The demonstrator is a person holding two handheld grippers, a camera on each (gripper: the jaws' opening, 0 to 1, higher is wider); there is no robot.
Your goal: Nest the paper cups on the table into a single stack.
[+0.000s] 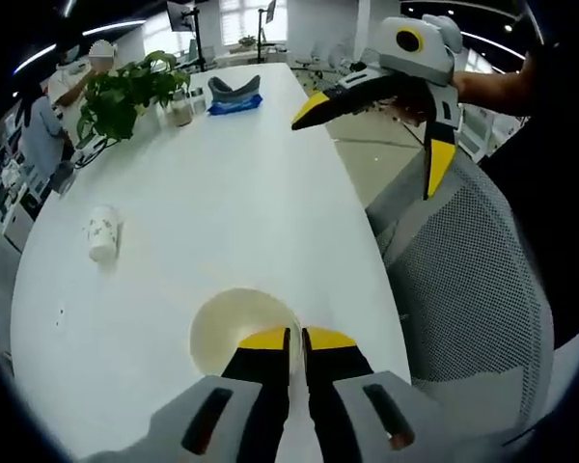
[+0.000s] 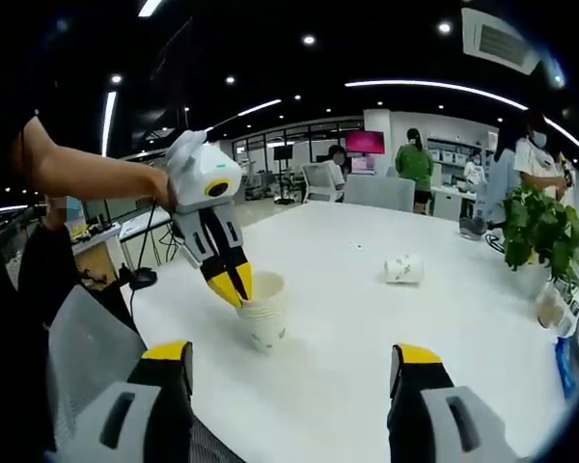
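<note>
cup stack upright near table edge | lone cup on its side, well apart

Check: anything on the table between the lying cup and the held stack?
Nothing visible. Bare white table separates the lying cup from the stack pinched by the left gripper; the plant stands off to the side.

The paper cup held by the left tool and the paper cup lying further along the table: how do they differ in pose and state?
The held cup stack stands upright, mouth up; the far cup lies on its side. The left tool is shut on the stack's rim, while nothing touches the far cup. The stack shows several nested rims; the far cup is single. Both are white and rest on the white table.
</note>
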